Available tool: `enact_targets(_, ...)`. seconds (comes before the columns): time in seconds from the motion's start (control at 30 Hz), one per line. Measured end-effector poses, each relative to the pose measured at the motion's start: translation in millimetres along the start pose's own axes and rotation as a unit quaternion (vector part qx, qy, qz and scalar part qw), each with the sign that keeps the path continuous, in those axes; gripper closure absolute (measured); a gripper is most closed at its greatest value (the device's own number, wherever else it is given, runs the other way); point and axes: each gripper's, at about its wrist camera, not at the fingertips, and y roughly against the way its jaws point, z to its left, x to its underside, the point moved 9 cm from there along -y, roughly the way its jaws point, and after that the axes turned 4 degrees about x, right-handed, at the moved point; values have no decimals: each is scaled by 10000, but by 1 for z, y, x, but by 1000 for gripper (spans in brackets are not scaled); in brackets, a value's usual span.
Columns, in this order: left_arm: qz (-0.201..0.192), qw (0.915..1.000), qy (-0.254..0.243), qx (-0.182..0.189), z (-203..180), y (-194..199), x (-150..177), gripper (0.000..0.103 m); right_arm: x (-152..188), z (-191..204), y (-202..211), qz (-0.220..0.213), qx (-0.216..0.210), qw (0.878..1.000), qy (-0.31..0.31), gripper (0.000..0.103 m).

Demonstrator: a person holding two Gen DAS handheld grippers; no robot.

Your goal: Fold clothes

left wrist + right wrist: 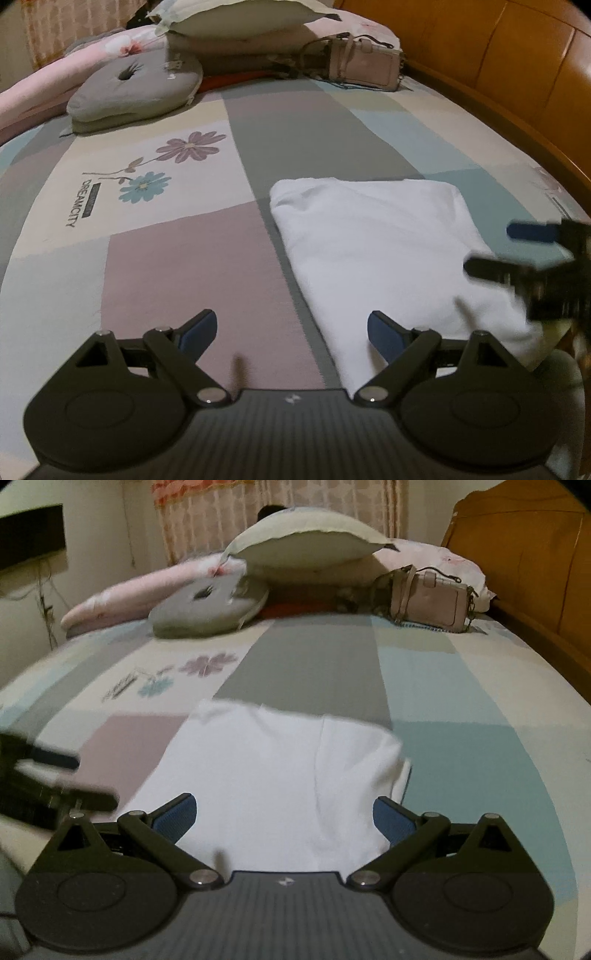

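A white garment point(388, 258) lies folded into a rough rectangle on the patchwork bedsheet point(177, 266). My left gripper point(291, 332) is open just above the sheet, at the garment's near left edge, with nothing between its blue pads. At the right edge of this view my right gripper point(498, 251) shows blurred, jaws apart, over the garment's right side. In the right wrist view the garment point(280, 775) fills the middle. The right gripper point(284, 816) hangs open over its near end, its pads not pressing on the cloth. The left gripper point(74, 777) appears blurred at the left.
At the back of the bed lie a grey cushion point(136, 88), a pale pillow point(240, 18), a pink quilt point(37, 85) and a pink handbag point(369, 66). A wooden headboard point(517, 66) runs along the right. A curtain point(277, 498) hangs behind.
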Motion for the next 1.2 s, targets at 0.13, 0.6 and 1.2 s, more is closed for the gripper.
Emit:
enact_targets(0.13, 25, 9999, 147, -57, 12, 1, 4, 14, -18, 3, -25, 130, -458, 9988, -130, 0)
enact_targets(0.6, 6, 9989, 458, 104, 30, -4, 5, 14, -7, -37, -32, 349, -1012, 9886, -1057, 0)
enact_targets(1.2, 166, 9996, 105, 189, 1, -18, 0, 14, 14, -100, -74, 489, -1882, 9377, -2880, 26)
